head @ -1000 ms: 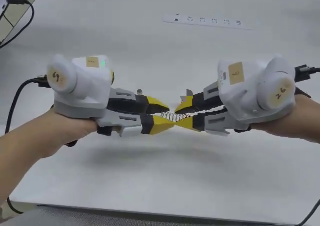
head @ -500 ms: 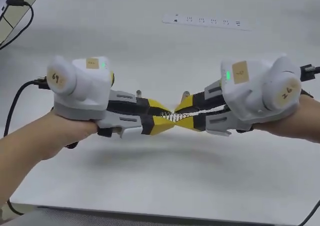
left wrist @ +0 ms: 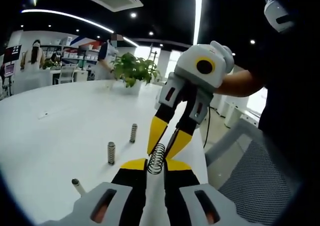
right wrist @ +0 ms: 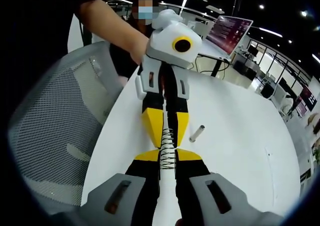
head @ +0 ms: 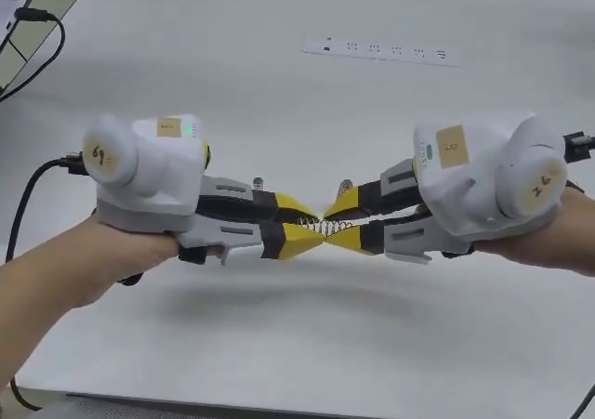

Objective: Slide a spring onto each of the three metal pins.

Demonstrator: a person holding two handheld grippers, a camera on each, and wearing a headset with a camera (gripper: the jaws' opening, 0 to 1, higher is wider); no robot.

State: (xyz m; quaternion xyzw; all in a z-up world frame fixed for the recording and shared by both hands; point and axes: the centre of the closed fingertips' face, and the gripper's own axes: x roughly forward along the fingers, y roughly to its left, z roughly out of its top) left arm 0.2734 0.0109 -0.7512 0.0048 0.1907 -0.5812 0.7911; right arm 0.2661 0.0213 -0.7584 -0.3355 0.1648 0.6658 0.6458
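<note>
We see left tongs (left wrist: 155,164) and right tongs (right wrist: 168,156) pinching one spring (head: 333,224); uneven pull may flick it off the bench (head: 279,345).

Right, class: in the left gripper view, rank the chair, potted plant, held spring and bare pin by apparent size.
1. chair
2. potted plant, though it stands far off
3. spring and bare pin: too alike to rank
</note>
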